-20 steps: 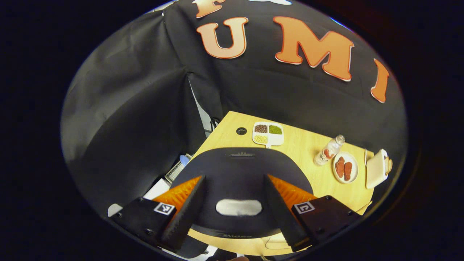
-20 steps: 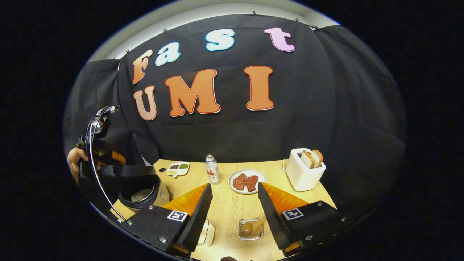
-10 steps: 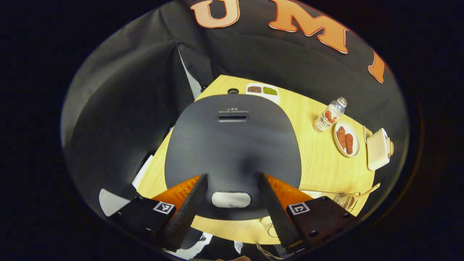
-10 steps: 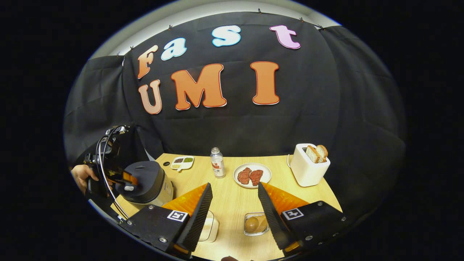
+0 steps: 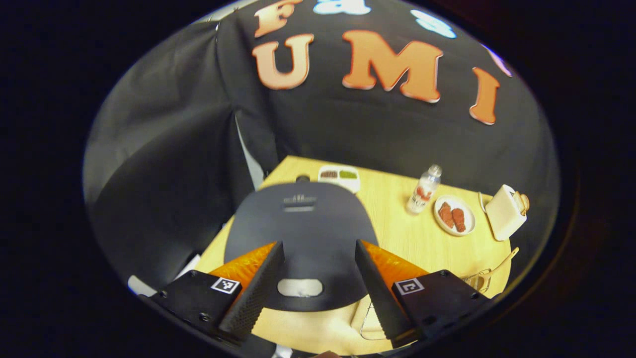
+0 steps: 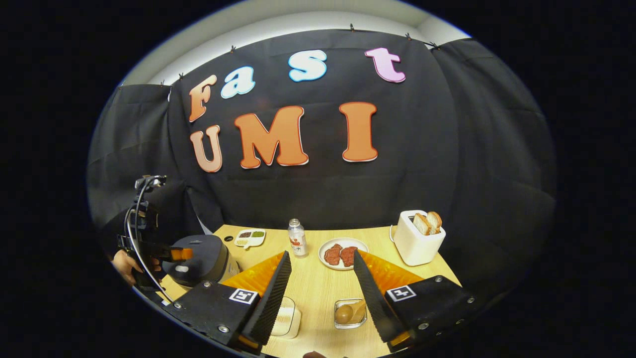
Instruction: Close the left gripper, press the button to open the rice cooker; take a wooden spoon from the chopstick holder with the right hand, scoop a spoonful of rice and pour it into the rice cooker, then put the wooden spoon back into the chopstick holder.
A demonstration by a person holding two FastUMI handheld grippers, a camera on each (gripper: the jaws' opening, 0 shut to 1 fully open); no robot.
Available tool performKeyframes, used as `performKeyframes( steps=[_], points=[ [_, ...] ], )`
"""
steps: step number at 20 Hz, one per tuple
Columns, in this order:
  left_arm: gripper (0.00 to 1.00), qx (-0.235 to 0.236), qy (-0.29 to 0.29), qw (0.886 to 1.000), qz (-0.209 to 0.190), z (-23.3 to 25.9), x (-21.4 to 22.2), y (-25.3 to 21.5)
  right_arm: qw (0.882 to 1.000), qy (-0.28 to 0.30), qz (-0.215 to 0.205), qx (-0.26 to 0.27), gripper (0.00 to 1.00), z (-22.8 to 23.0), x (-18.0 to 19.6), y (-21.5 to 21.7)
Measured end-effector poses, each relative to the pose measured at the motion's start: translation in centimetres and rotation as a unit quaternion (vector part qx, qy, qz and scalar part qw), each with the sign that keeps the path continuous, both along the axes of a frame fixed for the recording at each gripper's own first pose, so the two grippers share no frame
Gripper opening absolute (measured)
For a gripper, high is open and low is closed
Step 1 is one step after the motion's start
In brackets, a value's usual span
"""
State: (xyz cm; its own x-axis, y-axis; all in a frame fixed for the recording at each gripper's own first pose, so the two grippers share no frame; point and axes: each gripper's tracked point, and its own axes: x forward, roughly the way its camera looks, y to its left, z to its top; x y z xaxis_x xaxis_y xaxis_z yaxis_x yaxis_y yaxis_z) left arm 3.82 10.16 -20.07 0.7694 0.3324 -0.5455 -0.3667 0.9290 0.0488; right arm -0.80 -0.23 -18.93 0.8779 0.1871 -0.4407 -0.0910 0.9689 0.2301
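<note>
Left gripper view: wooden spoon (image 5: 501,263) handle up-right (bowl hidden).

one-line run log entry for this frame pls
dark grey rice cooker: lid shut | left gripper: open, above lid button | right gripper: open, empty

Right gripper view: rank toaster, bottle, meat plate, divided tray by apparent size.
1. toaster
2. meat plate
3. bottle, close to the plate, so unsure
4. divided tray, farthest back, so likely understated
</note>
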Motion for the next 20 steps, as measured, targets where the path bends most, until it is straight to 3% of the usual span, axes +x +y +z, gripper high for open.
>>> performKeyframes(
  steps=[3, 9, 14, 20],
  points=[
    [0.98, 0.018, -0.086, 0.995, -0.046, 6.1, 0.1, -2.7, 0.999, -0.039, -0.004, -0.027, 0.8, 2.4, 0.4, 0.0],
    [0.98, 0.057, -0.208, 0.971, -0.104, 14.0, -1.9, -5.6, 0.993, -0.102, -0.012, -0.052, 0.79, 6.3, 0.9, 0.2],
    [0.97, 0.06, -0.258, 0.956, -0.123, 14.9, -4.0, -6.9, 0.989, -0.141, -0.024, -0.048, 0.8, 8.2, 0.8, -0.1],
    [0.99, 0.072, -0.274, 0.95, -0.133, 15.0, -5.6, -7.5, 0.982, -0.177, -0.025, -0.067, 0.8, 9.2, 0.5, 0.6]
  ],
)
